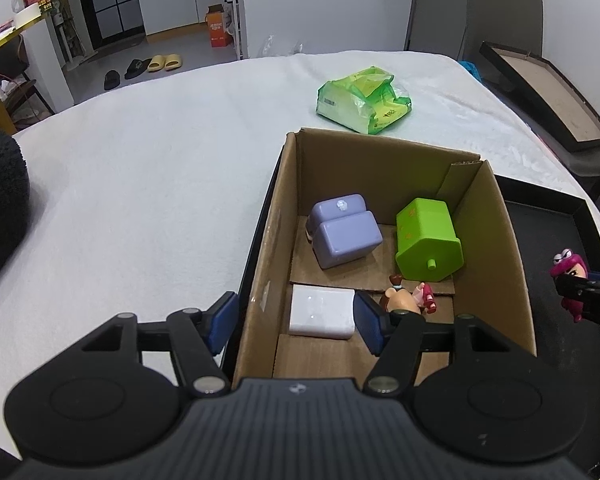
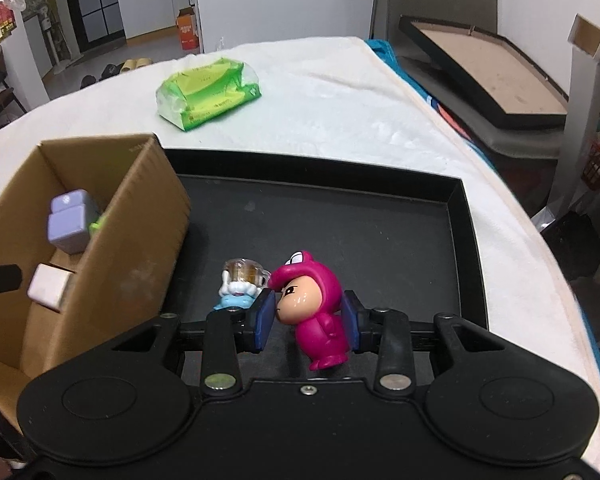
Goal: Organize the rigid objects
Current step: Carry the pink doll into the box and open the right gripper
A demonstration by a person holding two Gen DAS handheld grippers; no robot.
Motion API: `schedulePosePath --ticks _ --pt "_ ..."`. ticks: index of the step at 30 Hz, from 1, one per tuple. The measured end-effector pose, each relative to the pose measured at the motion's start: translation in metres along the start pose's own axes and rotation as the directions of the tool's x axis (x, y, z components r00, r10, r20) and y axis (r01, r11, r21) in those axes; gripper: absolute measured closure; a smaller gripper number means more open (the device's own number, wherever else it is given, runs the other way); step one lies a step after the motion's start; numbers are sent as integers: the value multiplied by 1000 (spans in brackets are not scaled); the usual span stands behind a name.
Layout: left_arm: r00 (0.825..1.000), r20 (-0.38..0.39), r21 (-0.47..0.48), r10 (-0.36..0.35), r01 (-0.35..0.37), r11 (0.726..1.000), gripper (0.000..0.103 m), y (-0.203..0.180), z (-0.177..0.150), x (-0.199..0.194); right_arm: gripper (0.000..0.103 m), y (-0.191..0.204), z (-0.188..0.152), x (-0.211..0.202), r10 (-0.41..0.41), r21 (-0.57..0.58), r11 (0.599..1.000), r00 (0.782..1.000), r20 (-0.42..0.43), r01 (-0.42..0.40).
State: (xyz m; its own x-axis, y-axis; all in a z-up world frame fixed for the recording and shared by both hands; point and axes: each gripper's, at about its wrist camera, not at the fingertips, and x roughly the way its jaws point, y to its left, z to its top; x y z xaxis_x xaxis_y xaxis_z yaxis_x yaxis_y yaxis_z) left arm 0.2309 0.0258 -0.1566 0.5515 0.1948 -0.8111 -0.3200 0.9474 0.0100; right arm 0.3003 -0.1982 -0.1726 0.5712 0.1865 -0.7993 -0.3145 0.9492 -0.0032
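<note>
While clamped on it, pink figurine (image 2: 314, 312) between right claw (image 2: 309, 320) pads.

Home, lived-in room. Bed with white fleece blanket (image 1: 160, 168) as work area. Slippers (image 1: 156, 66) on grey floor at 11 o'clock, dark-framed glass doors (image 1: 112, 0) beyond, orange carton (image 1: 219, 26) by white wall, tissue pack (image 1: 364, 100) on bed.

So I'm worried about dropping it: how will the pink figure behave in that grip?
The pink figure looks like hard, glossy plastic, so it probably stays stiff but may slip on the pads. The right gripper pinches its rounded head with the body hanging below, so it might swivel. It looks small and likely light.
</note>
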Motion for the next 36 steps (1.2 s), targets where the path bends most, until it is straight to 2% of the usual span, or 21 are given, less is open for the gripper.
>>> schedulePosePath --ticks 16,21,24,26,29,31,33,36 --pt "999 22 -15 -23 23 1000 41 11 -3 -8 68 39 24 -49 20 -62 998 996 86 -15" --pt "999 17 -39 -41 42 998 43 18 -3 -9 68 57 33 -60 57 -79 996 992 108 -49" --pt "999 13 -44 -53 54 998 45 21 -4 -9 68 67 40 -62 111 -51 993 989 101 -106" --pt "998 18 -48 -58 59 997 47 23 -5 -10 68 77 44 -63 122 -60 991 987 103 -116" --pt "998 16 -46 -61 62 997 55 26 -5 -8 68 92 49 -61 134 -78 989 986 100 -127" --pt "998 8 -38 -55 55 998 66 26 -6 -6 68 100 50 -58 141 -85 988 985 95 -133" --pt "997 -11 -49 -82 81 996 77 28 -8 -3 68 108 51 -55 150 -92 986 985 88 -142" --pt "998 5 -56 -68 68 996 89 31 -9 -2 67 119 52 -52 166 -99 982 983 77 -159"
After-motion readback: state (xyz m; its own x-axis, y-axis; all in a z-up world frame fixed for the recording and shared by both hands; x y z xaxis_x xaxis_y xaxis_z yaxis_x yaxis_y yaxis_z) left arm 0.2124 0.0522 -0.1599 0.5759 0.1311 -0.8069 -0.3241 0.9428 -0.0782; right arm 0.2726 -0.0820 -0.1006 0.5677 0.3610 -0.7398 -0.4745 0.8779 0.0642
